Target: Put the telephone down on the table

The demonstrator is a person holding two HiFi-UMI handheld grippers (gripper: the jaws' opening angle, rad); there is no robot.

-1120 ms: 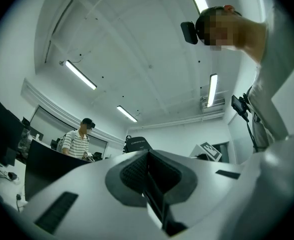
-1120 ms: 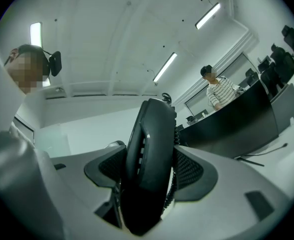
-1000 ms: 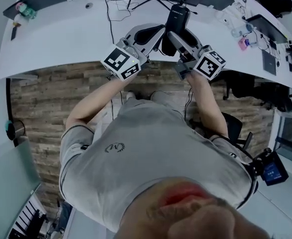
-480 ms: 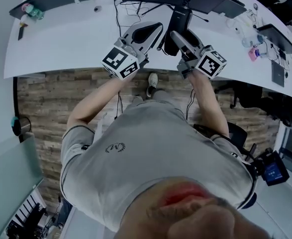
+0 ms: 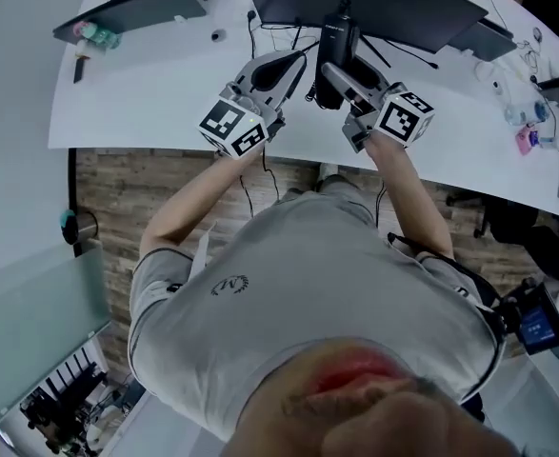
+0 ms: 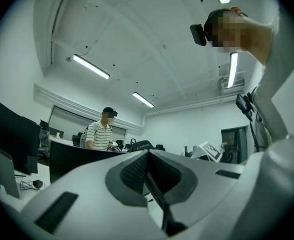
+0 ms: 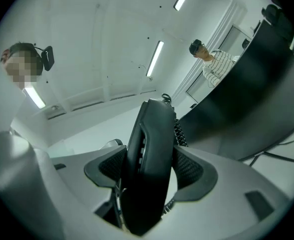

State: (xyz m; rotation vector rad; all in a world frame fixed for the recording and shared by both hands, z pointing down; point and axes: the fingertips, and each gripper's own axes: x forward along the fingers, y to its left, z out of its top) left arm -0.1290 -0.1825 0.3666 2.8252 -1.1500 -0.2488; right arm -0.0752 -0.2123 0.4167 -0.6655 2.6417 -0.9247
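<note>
My right gripper (image 5: 329,67) is shut on a black telephone handset (image 5: 336,48), held upright above the white table (image 5: 155,93) just in front of a dark monitor (image 5: 384,3). In the right gripper view the handset (image 7: 149,164) fills the gap between both pads, its coiled cord (image 7: 179,131) trailing behind it. My left gripper (image 5: 289,65) hovers beside it on the left, jaws together with nothing between them; in the left gripper view its fingertips (image 6: 149,171) meet and point up at the ceiling.
A keyboard or laptop (image 5: 131,12) and a small bottle (image 5: 98,36) lie at the table's far left. Cables (image 5: 279,29) run under the monitor. Small items (image 5: 527,136) clutter the right end. Another person (image 6: 101,131) stands across the room.
Both grippers and the handset have stayed close together while the head view shifted, so the table now sits further right and the monitor shows more.
</note>
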